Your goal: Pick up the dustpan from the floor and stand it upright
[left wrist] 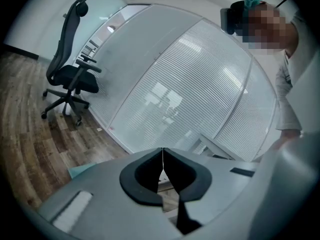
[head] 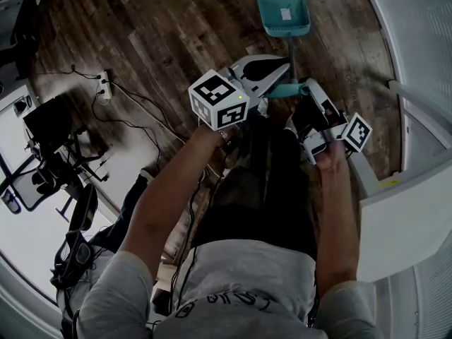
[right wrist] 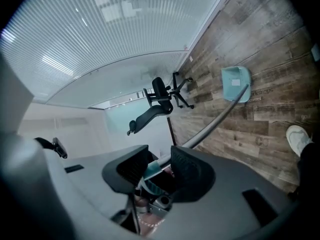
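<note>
We are counting one dustpan. Its teal pan is sitting on the wooden floor at 12 o'clock in the head view, and its single long handle is rising from the pan back toward us, ending in a teal grip. The right gripper is clamping that grip: in the right gripper view the teal end is filling the gap between its two jaws, and the pole is running out toward 1 o'clock to the pan. The left gripper is holding nothing, its two jaws pressed together along one thin seam. In the head view its nose is sitting at 10 o'clock of the grip, just beside the handle, and we are not able to tell whether it is touching. We are counting two marker cubes, one on the left gripper and one on the right. Farther out we are seeing one office chair by the glass wall, and one power strip at 10 o'clock on the floor. One pale shoe is showing at 3 o'clock, cut off by the frame's rim. In the head view the gripper bodies are hiding the right jaws and part of the grip. A teal sliver at 8 o'clock in the left gripper view is being cut off by the gripper's body, so we are not naming it. Dark equipment at 9 o'clock is too murky for us to make out.
</note>
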A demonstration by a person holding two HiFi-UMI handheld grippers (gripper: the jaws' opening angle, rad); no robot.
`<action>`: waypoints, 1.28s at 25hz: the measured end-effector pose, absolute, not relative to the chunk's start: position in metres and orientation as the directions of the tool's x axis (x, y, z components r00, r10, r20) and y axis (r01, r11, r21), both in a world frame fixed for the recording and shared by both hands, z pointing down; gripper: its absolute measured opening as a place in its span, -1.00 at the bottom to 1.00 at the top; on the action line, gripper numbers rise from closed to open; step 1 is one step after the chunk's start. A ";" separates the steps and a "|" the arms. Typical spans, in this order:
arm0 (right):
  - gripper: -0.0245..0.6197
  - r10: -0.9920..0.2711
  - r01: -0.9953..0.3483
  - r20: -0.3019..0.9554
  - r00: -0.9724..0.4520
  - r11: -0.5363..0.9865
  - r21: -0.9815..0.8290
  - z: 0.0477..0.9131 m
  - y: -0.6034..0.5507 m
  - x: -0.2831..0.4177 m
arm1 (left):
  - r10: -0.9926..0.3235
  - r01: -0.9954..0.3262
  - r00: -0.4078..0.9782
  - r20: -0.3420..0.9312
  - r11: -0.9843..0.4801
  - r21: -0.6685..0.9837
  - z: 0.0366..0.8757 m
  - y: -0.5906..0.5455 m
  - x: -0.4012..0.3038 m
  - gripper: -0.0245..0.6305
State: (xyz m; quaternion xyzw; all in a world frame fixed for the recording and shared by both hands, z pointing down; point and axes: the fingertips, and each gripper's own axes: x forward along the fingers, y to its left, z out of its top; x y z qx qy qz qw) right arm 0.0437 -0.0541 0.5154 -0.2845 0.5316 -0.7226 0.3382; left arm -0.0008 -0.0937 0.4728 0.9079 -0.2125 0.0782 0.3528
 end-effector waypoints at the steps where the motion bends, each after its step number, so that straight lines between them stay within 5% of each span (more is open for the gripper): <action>1: -0.58 -0.790 0.179 0.056 -0.610 -0.207 -0.962 0.516 -0.053 0.045 | -0.333 -0.445 0.896 0.295 -0.661 0.604 0.473 -0.093 -0.002 -0.92; 17: -0.55 -0.823 0.181 0.045 -0.566 -0.178 -0.967 0.501 -0.039 0.079 | -0.376 -0.474 0.880 0.290 -0.657 0.586 0.459 -0.084 0.007 -0.92; 24: -0.53 -0.799 -0.037 0.132 -0.587 -0.137 -0.990 0.465 -0.049 0.094 | -0.424 -0.512 0.858 0.291 -0.654 0.557 0.424 -0.097 0.003 -0.92; 32: -0.52 -0.794 -0.137 0.174 -0.583 -0.115 -0.984 0.440 -0.058 0.101 | -0.483 -0.571 0.819 0.310 -0.631 0.525 0.404 -0.101 -0.022 -0.92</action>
